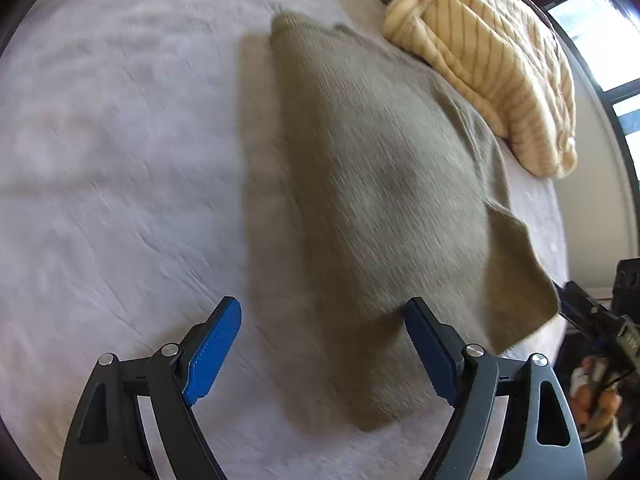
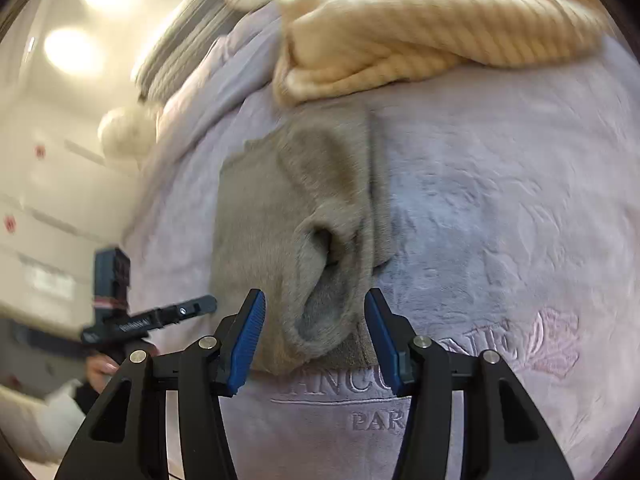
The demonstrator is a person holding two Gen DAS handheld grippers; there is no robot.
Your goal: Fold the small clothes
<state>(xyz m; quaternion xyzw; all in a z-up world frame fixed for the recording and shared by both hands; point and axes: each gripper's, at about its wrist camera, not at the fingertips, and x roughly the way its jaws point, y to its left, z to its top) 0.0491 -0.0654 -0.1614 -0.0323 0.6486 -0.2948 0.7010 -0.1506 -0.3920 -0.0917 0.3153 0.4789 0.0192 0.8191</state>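
An olive-green knit garment (image 1: 384, 184) lies flat on a pale lilac blanket (image 1: 120, 160). My left gripper (image 1: 322, 316) is open above the garment's near left edge, holding nothing. In the right wrist view the same garment (image 2: 280, 220) shows a rounded sleeve opening (image 2: 324, 280) facing me. My right gripper (image 2: 314, 308) is open, its blue pads on either side of that sleeve end, not closed on it. The right gripper also shows at the right edge of the left wrist view (image 1: 592, 312).
A cream striped knit (image 1: 488, 52) is heaped at the far side of the blanket, also in the right wrist view (image 2: 420, 28). The embroidered blanket (image 2: 500, 220) spreads to the right. A window (image 1: 600, 36) and wall lie beyond. The left gripper (image 2: 152, 316) is at left.
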